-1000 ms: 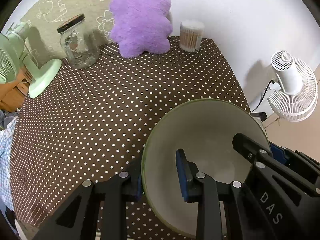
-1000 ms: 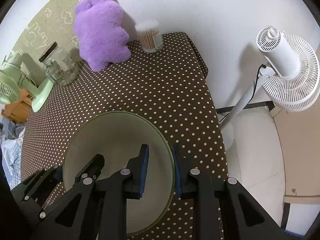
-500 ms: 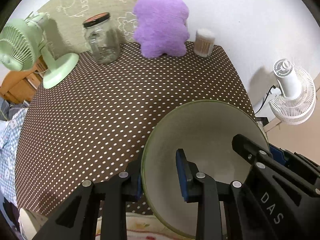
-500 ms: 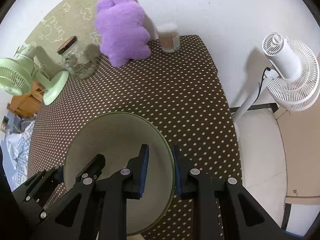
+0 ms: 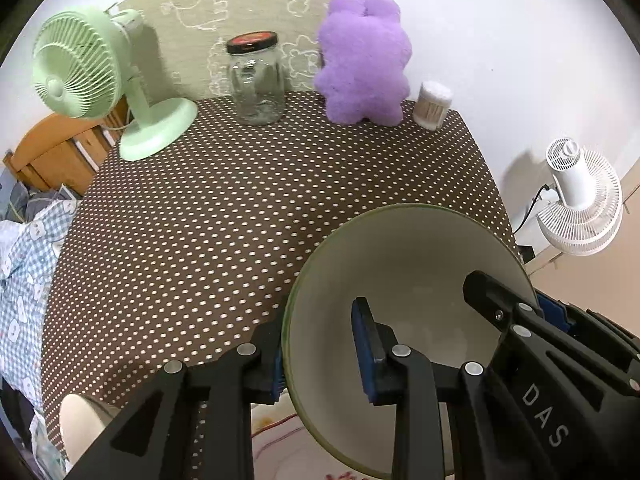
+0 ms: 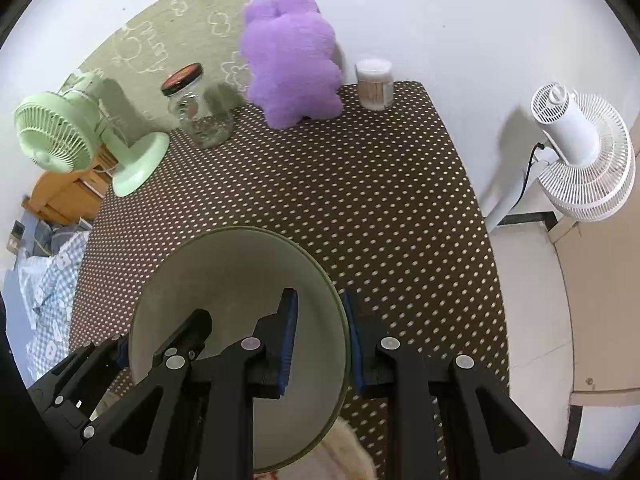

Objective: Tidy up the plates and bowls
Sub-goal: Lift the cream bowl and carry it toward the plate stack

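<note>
A cream bowl (image 5: pixel 408 276) with a green rim hangs above the dotted brown tablecloth (image 5: pixel 240 208), tilted toward the cameras. My left gripper (image 5: pixel 320 346) is shut on its left rim, one pad inside the wall and one outside. My right gripper (image 6: pixel 320 320) is shut on the opposite rim of the bowl (image 6: pixel 232 280) in the same way. Each wrist view also shows the other gripper: the right gripper (image 5: pixel 520 304) and the left gripper (image 6: pixel 156 340). Under the bowl, at the picture's lower edge, lies a pale dish with red markings (image 5: pixel 276 444). A cream rounded piece (image 5: pixel 76 420) sits at lower left.
Along the back wall stand a green desk fan (image 5: pixel 92 80), a lidded glass jar (image 5: pixel 256 80), a purple plush toy (image 5: pixel 364 60) and a tub of cotton swabs (image 5: pixel 432 104). A white floor fan (image 6: pixel 580 148) stands off the table's right edge. Blue checked cloth (image 5: pixel 24 264) lies left.
Both grippers have drawn back toward the near table edge and risen with the bowl held between them. The fan and jar came fully into view, and the pale dish appeared below.
</note>
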The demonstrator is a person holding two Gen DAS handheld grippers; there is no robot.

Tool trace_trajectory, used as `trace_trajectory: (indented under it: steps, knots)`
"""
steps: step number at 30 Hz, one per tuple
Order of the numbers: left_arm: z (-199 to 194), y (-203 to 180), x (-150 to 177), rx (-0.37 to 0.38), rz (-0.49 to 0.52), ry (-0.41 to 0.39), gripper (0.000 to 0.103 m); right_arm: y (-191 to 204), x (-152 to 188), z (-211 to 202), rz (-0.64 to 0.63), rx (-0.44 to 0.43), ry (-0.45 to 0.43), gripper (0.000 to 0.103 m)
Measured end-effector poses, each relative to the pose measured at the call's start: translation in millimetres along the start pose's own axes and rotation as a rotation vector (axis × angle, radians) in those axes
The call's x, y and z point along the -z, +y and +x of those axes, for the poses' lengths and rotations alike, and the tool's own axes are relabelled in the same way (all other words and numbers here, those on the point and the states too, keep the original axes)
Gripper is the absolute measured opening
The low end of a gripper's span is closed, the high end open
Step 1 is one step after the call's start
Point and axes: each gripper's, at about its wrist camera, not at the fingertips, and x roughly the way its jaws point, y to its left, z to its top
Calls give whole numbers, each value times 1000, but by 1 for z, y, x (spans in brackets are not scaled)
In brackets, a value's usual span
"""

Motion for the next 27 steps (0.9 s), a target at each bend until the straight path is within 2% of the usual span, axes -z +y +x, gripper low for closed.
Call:
trace_trajectory:
  steps: [16, 27]
  knots:
    - [-37, 61, 17, 12, 30, -35, 27, 73, 33, -36, 25, 5, -36, 27]
    - [-61, 113, 45, 18, 34, -47, 27, 121, 63, -52, 21, 9, -47, 26]
